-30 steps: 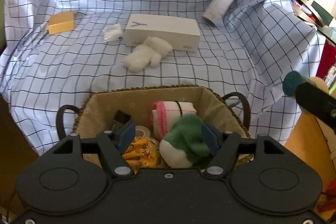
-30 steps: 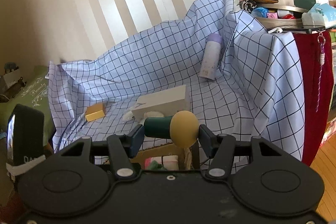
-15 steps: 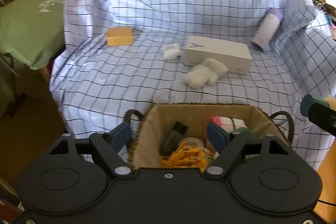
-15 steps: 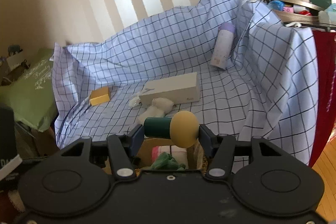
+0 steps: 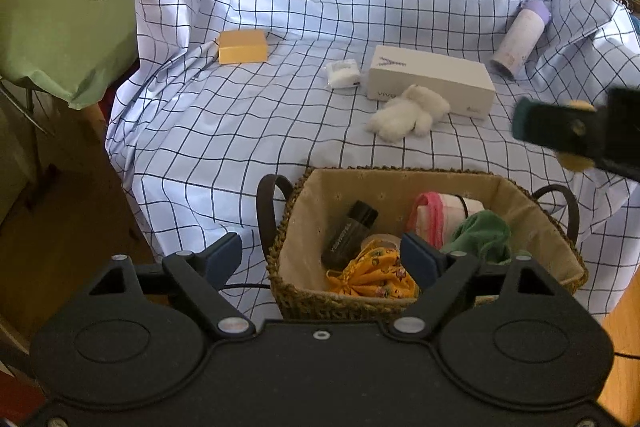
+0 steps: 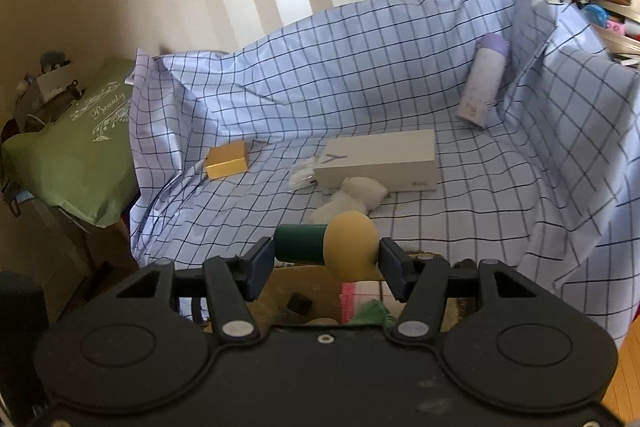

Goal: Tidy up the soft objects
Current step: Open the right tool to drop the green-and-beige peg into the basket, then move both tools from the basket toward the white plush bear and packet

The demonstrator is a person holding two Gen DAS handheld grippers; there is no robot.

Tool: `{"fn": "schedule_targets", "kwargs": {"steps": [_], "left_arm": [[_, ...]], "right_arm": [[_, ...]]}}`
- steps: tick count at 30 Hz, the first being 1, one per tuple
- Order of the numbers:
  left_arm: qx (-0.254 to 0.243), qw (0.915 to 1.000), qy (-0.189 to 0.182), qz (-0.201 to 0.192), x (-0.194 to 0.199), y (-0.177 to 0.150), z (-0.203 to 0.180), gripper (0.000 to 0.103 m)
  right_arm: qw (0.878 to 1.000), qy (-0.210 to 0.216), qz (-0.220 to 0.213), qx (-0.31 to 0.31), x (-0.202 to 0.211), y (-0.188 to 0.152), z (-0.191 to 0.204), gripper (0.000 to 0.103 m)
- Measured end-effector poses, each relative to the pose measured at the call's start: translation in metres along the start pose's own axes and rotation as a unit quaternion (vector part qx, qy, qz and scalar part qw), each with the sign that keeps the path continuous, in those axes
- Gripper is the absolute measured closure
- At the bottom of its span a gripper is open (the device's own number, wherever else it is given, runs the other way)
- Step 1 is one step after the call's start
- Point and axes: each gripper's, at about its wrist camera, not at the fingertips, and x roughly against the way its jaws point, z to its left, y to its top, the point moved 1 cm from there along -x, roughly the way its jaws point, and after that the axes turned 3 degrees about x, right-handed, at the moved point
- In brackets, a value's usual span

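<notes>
Left wrist view: the basket [image 5: 536,223] is sitting on the checked cloth [image 5: 240,131]. It is holding a black bottle [image 5: 350,233], a yellow flowered cloth [image 5: 374,273], a pink-edged towel roll [image 5: 434,213] and a green sock [image 5: 482,235]. A fluffy white toy [image 5: 406,113] is lying on the cloth, touching a white box [image 5: 432,79]. My left gripper [image 5: 320,257] is opening its jaws over the basket's left rim and is gripping nothing. My right gripper [image 5: 576,133] is showing at the right edge, above the cloth.

Right wrist view: my right gripper [image 6: 326,261] is holding a mushroom toy [image 6: 328,245] sideways, with its dark green stem against the left pad and its tan round cap against the right one. The jaws are standing narrow. Below them I am seeing the basket [image 6: 456,305] with the towel and the sock.
</notes>
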Motion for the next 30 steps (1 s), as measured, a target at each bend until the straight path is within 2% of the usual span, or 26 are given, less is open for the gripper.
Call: {"fn": "schedule_targets", "kwargs": {"steps": [6, 13, 30], "left_arm": [[-0.007, 0.9999, -0.004, 0.008, -0.001, -0.004, -0.001, 0.020], [-0.011, 0.9999, -0.005, 0.011, -0.002, -0.005, -0.002, 0.020], [-0.011, 0.9998, -0.005, 0.014, -0.002, -0.006, -0.002, 0.020]], "right_arm": [[1.000, 0.021, 0.016, 0.006, -0.010, 0.001, 0.008, 0.046], [1.000, 0.024, 0.015, 0.006, -0.009, 0.000, 0.008, 0.045], [0.999, -0.032, 0.020, 0.007, 0.004, -0.013, -0.014, 0.038]]}}
